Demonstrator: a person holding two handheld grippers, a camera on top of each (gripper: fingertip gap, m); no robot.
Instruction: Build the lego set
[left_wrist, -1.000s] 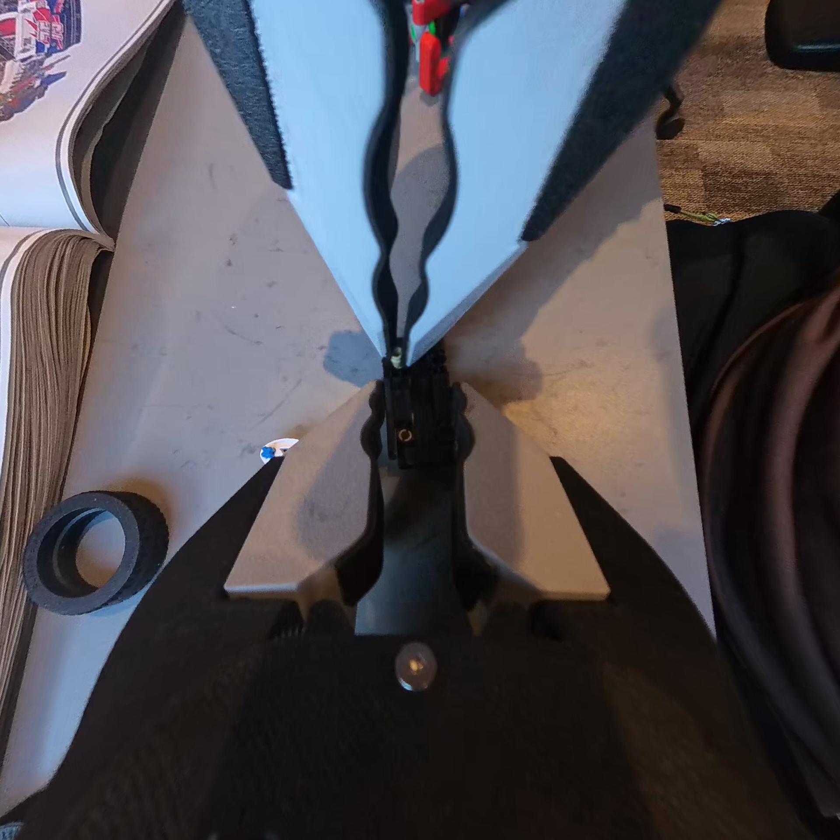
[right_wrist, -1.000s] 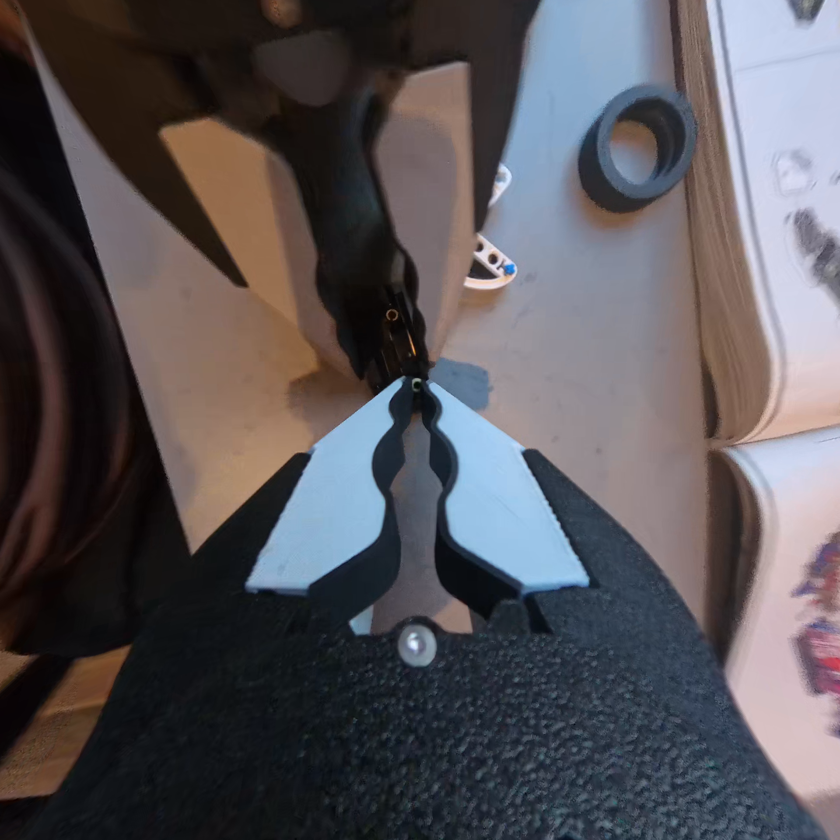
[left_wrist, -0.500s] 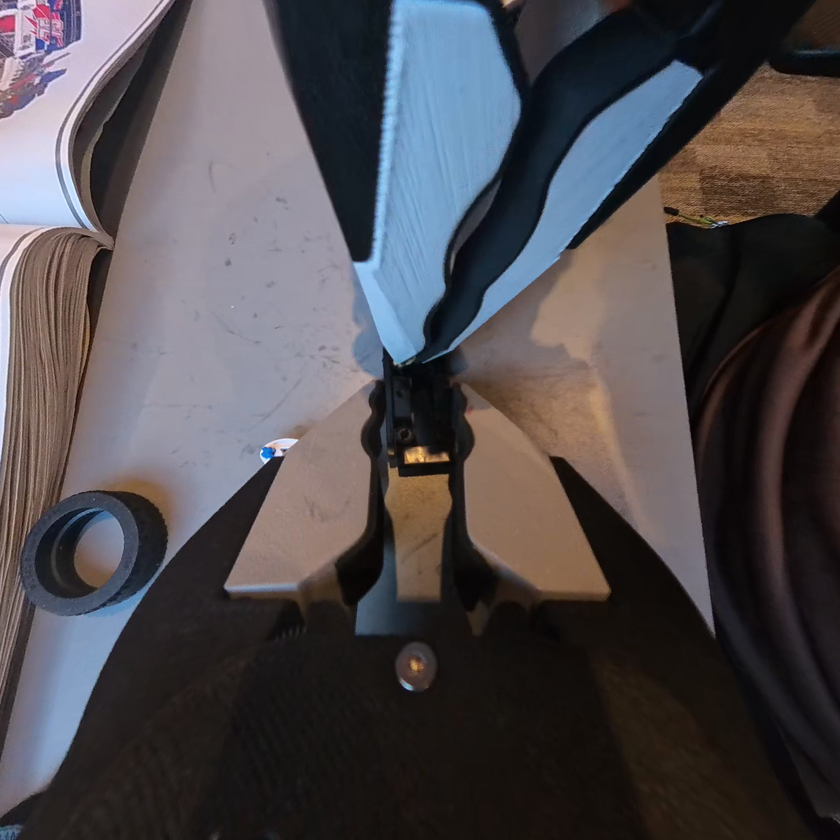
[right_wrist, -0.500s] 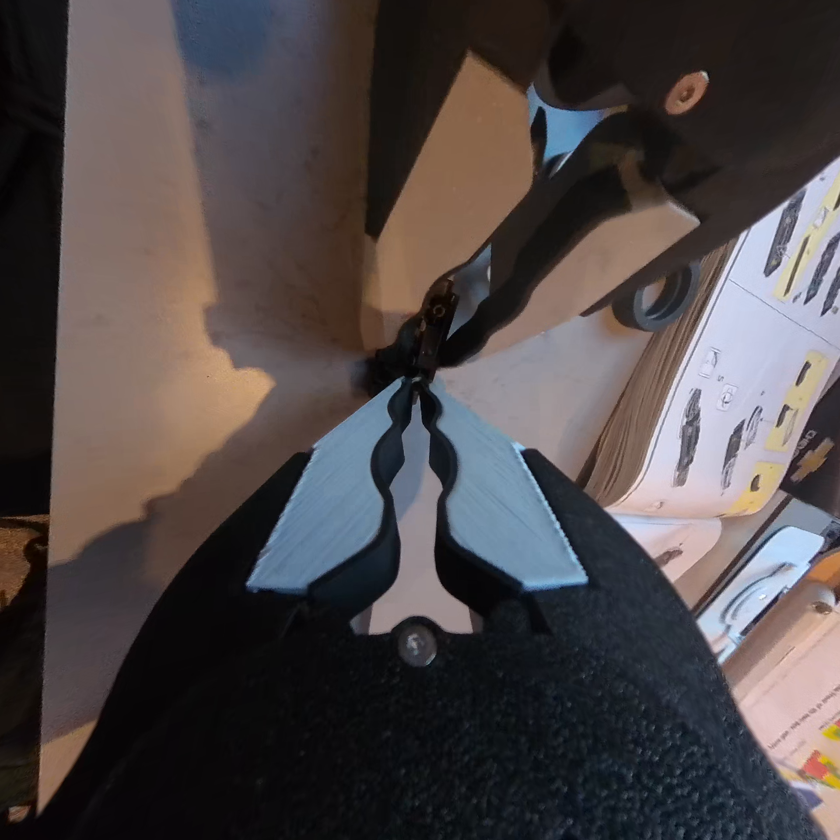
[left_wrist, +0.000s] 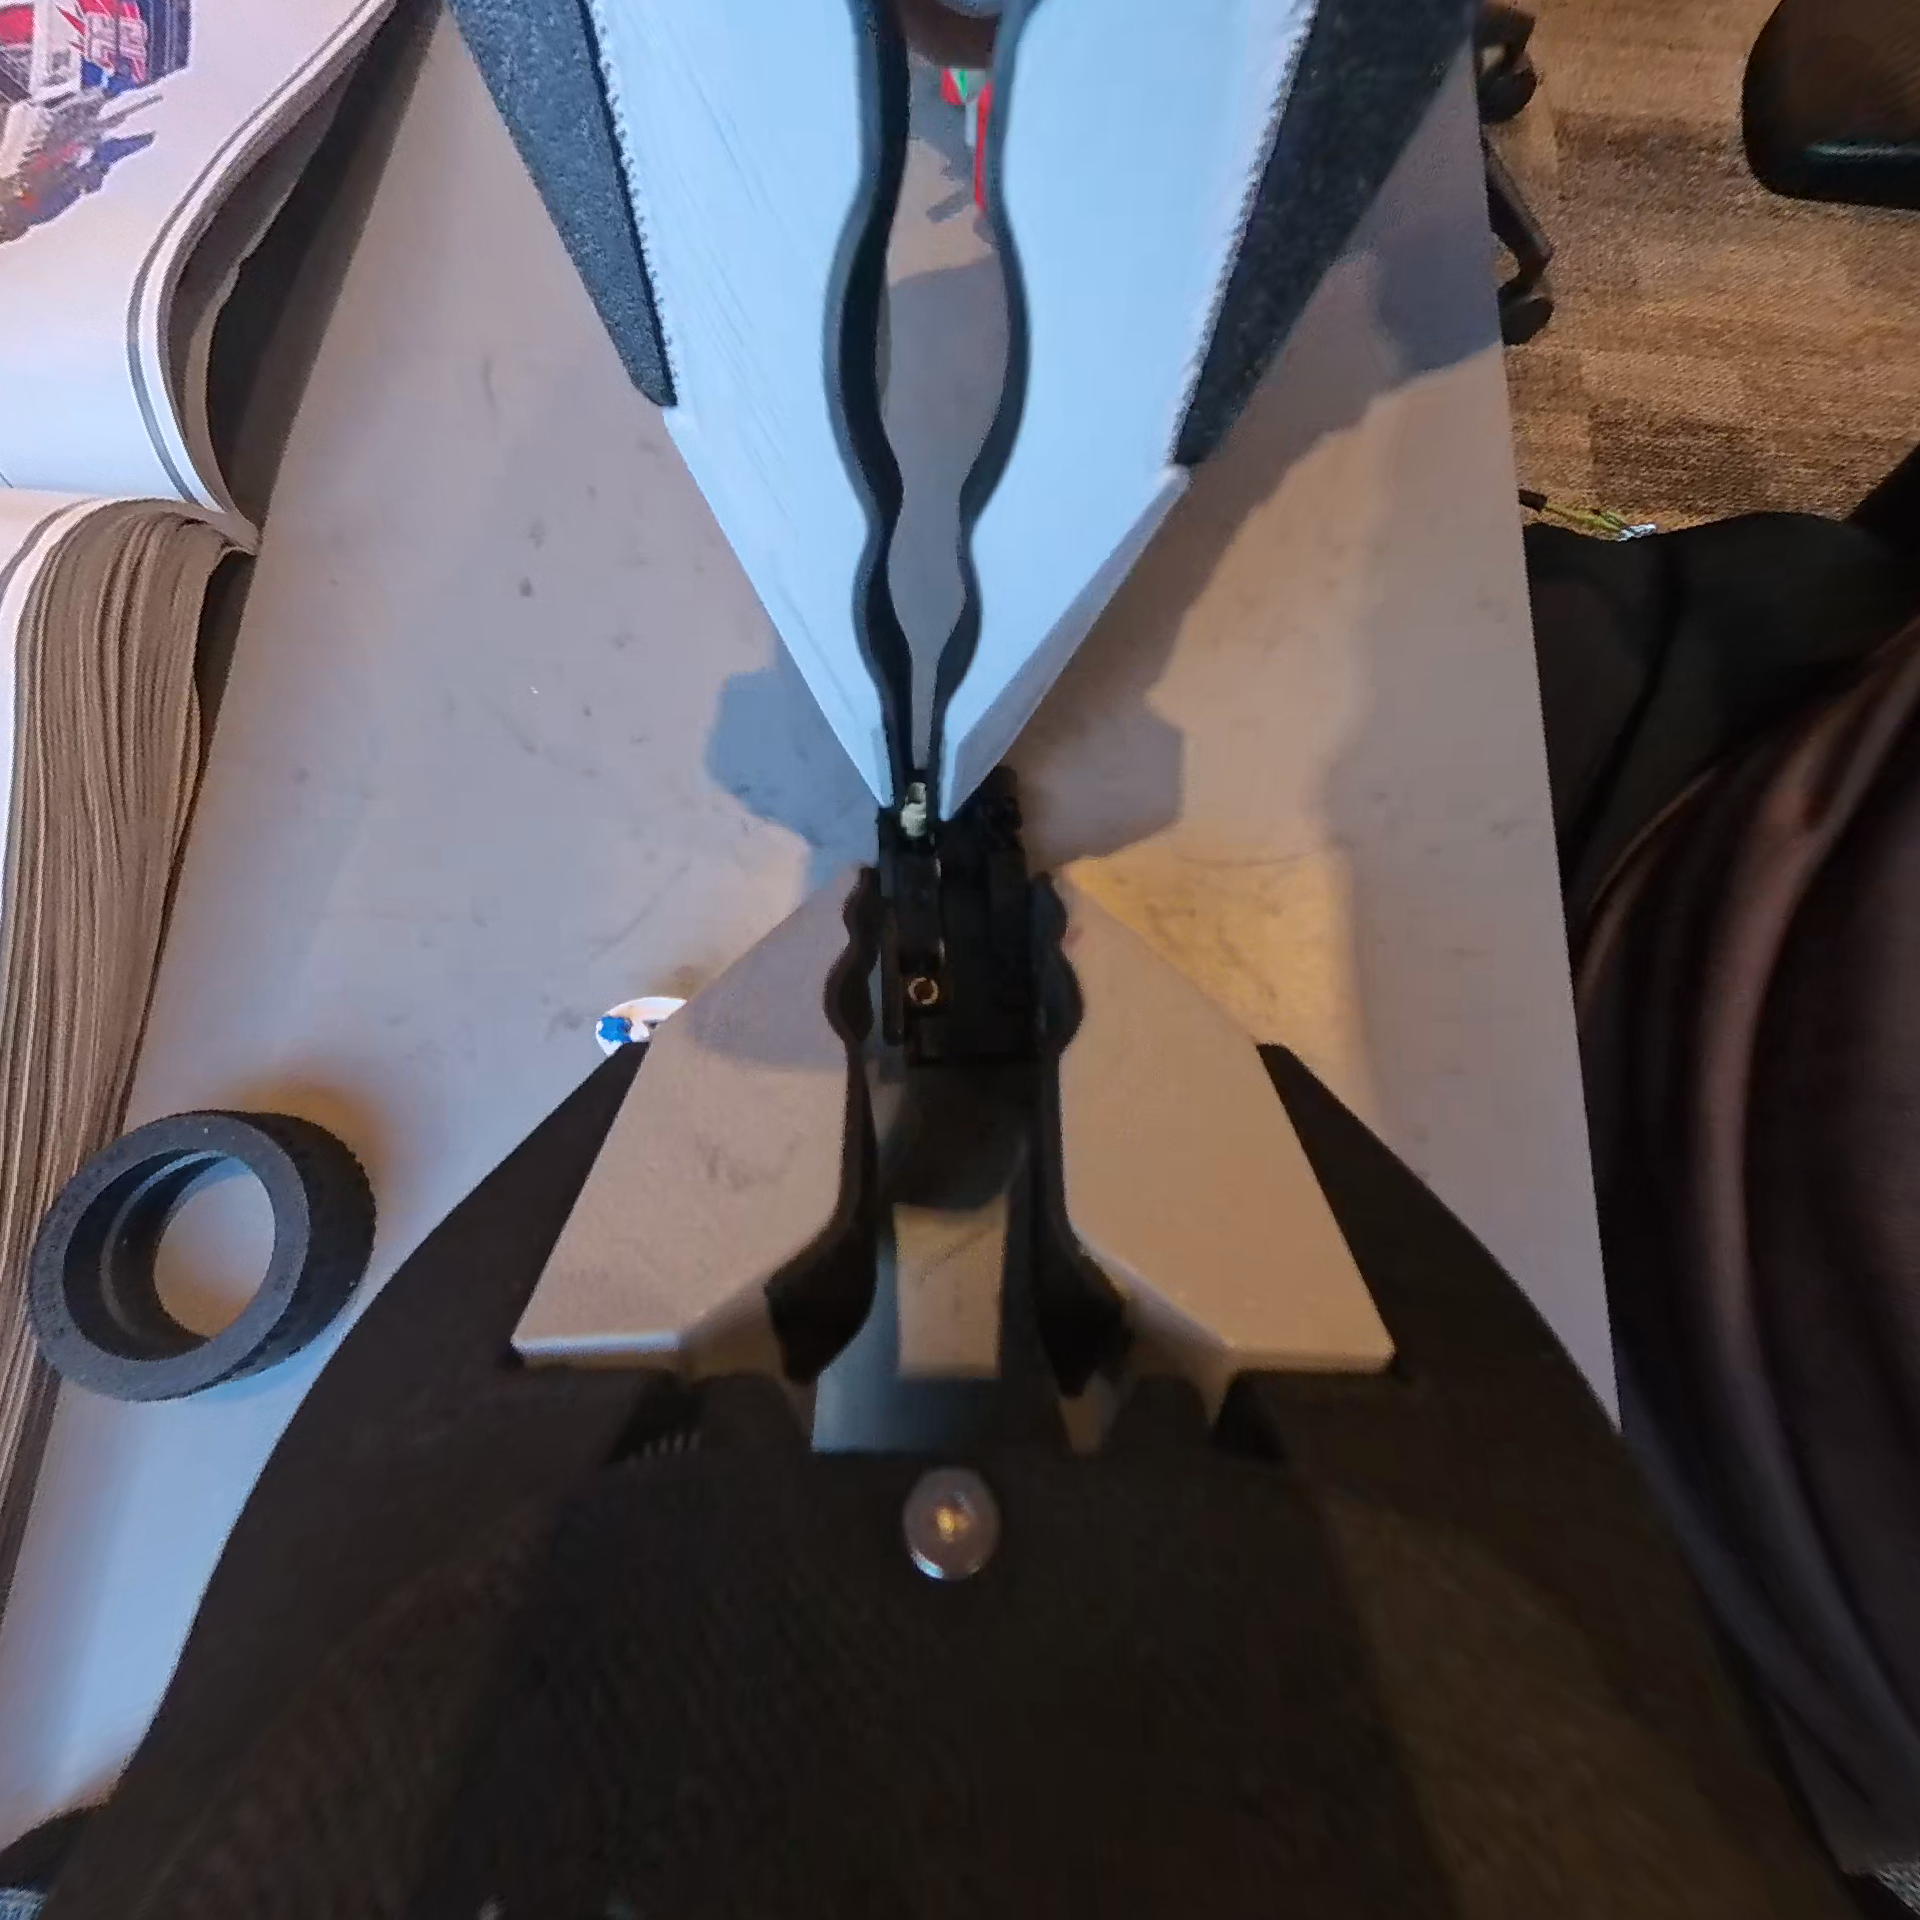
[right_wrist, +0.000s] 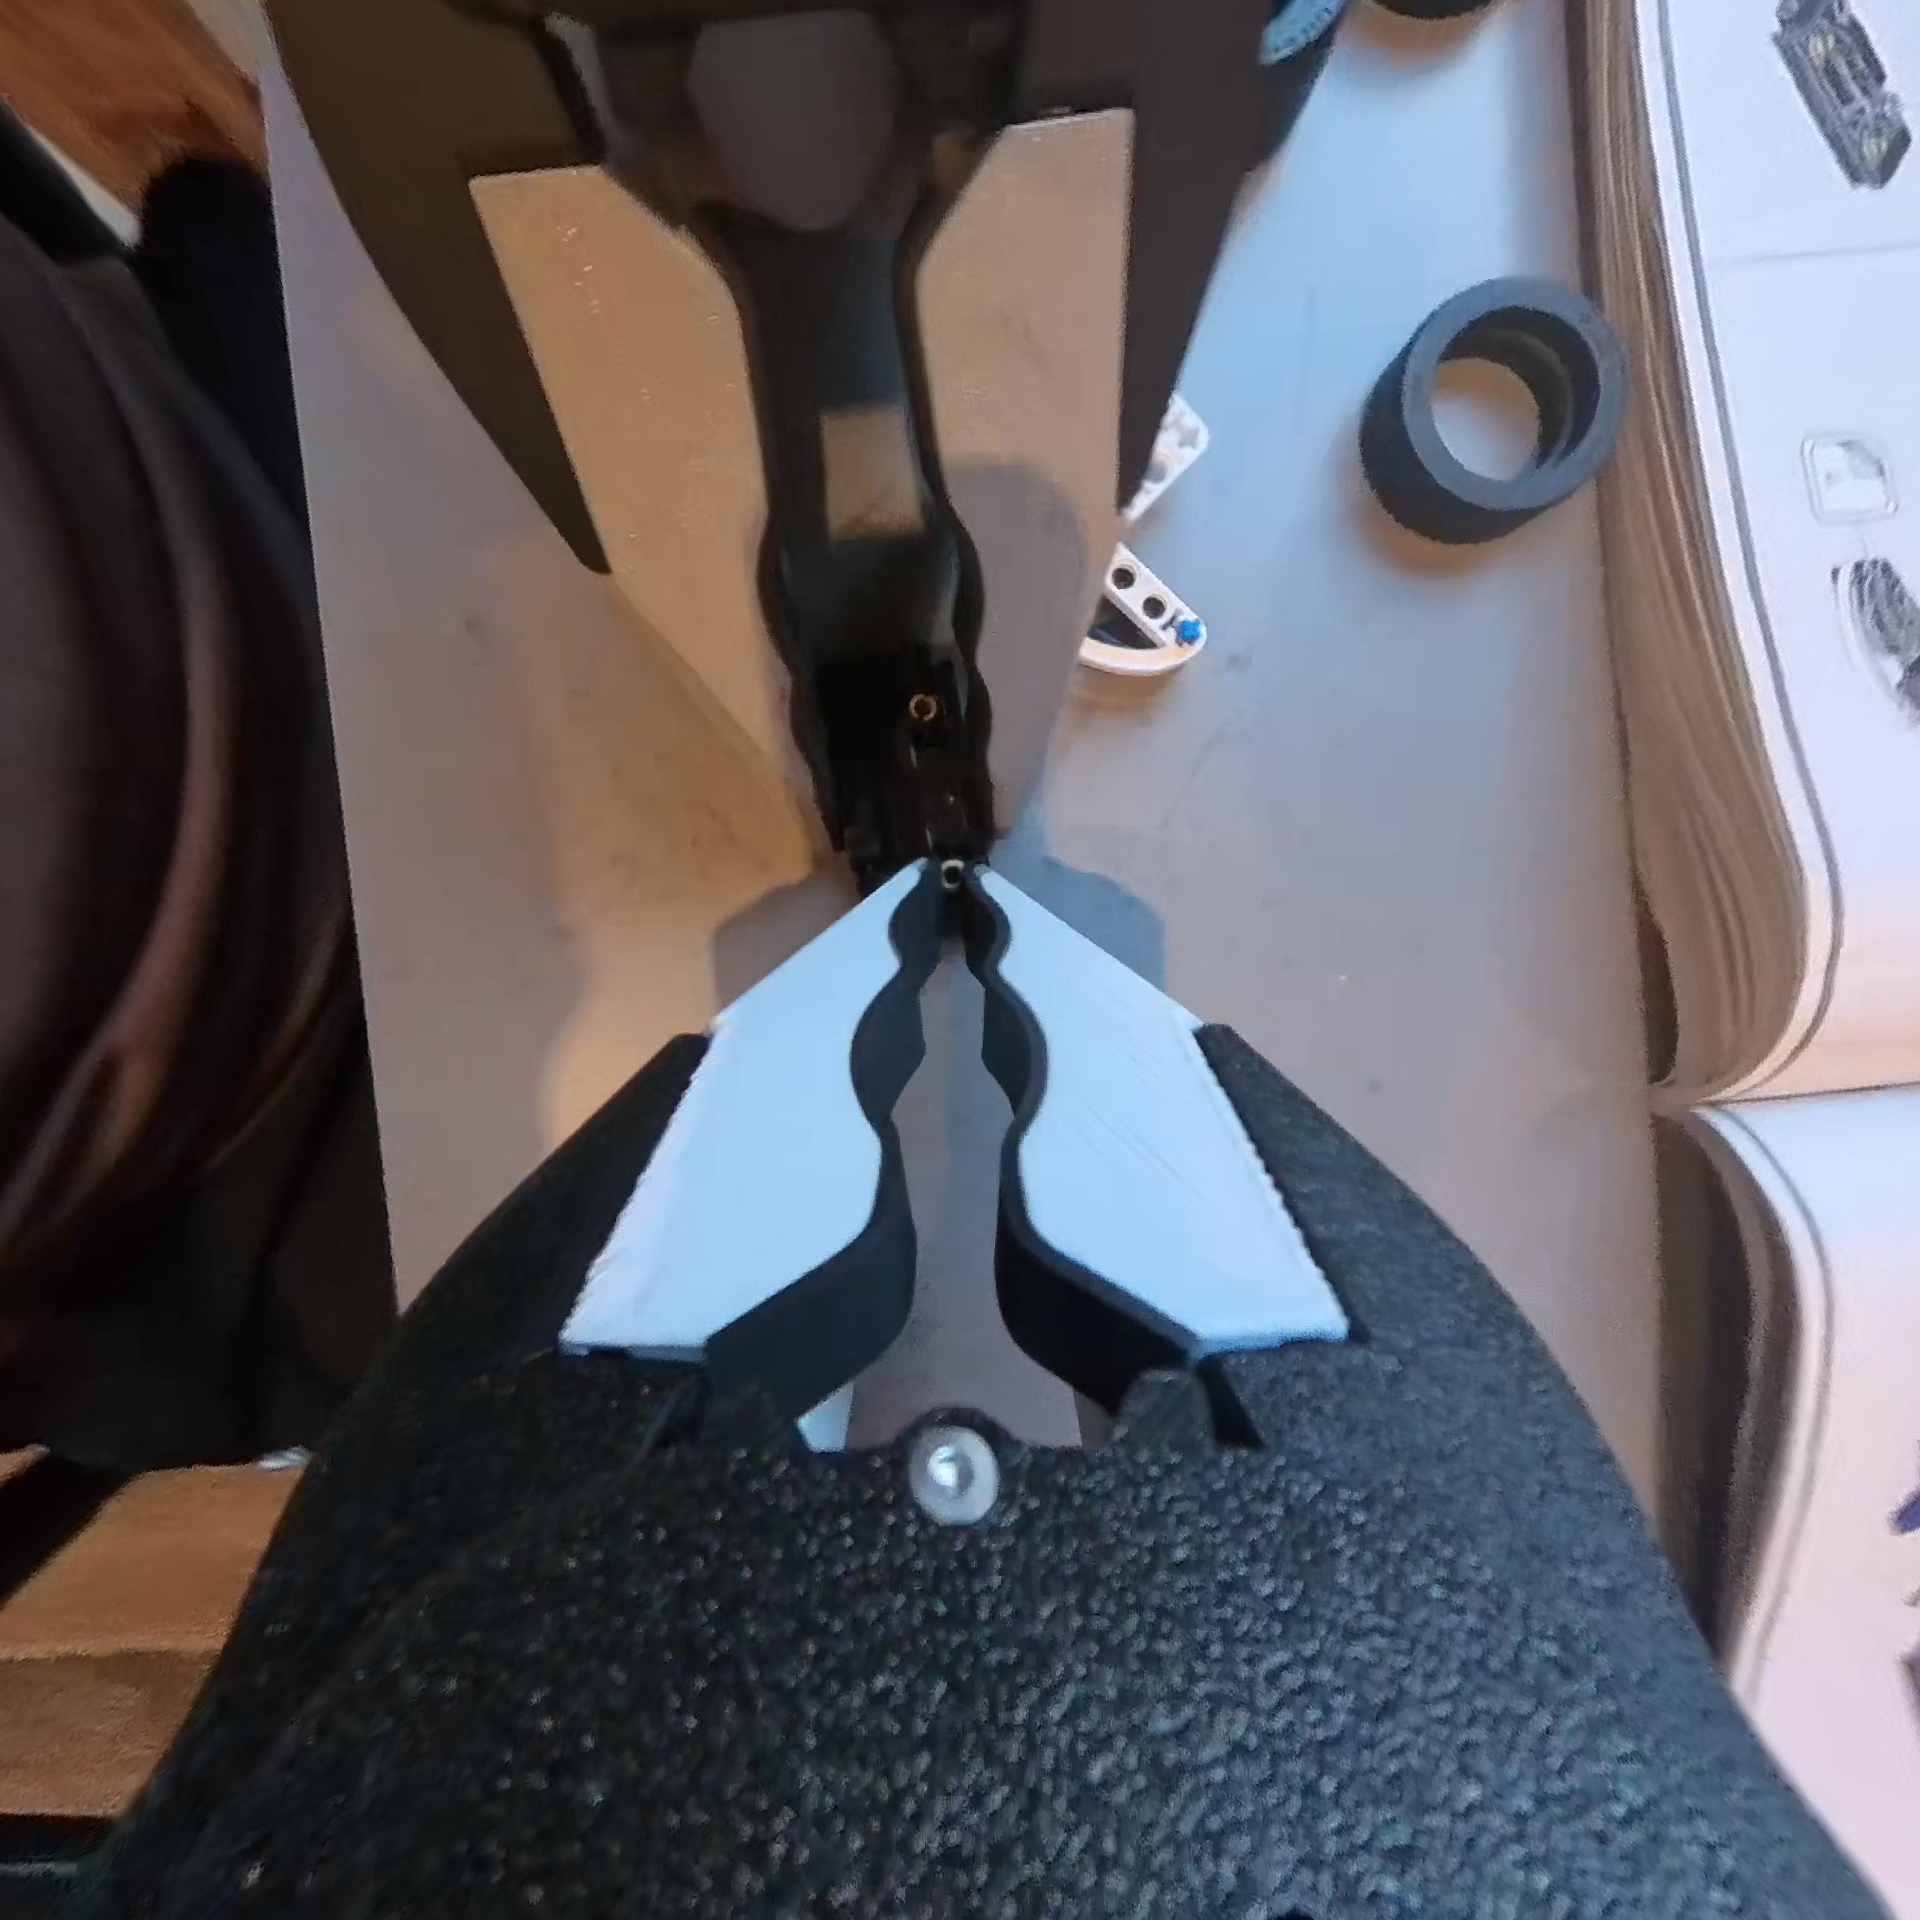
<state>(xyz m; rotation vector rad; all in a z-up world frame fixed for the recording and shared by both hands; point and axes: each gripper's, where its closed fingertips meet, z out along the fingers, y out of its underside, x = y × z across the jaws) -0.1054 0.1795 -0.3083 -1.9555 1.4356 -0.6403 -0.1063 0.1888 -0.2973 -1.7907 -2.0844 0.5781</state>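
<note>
The left gripper (left_wrist: 951, 935) is seen clenched on a black lego assembly (left_wrist: 961, 935), which is held between its grey fingers (left_wrist: 717, 1143) near their tips, above the table. A small round hole is shown on the upper face of the assembly. The right gripper (right_wrist: 951, 878) is brought tip to tip against it from the opposite side, with its pale blue fingers (right_wrist: 790, 1122) drawn nearly together on a tiny pale pin (left_wrist: 914, 816). The pin is pressed against the near end of the black assembly; whether it is already seated in it cannot be told. In the right wrist view the pin (right_wrist: 949, 871) appears as a small ring between the fingertips, touching the black lego assembly (right_wrist: 914, 748) held by the left gripper (right_wrist: 914, 769).

The grey table (left_wrist: 468, 675) is marked with scuffs and fine scratches. A black rubber tyre (left_wrist: 197, 1252) is laid flat near the edge of an open instruction booklet (left_wrist: 83, 312), whose thick stack of pages is seen from the side. A white curved piece with a blue pin (right_wrist: 1143, 623) lies on the table just beside the left gripper, partly hidden by it. A red and green piece (left_wrist: 966, 94) is glimpsed between the right gripper's fingers, blurred. Brown carpet (left_wrist: 1714, 364) is visible past the table edge, and dark clothing (left_wrist: 1766, 935) fills the side nearest the person.
</note>
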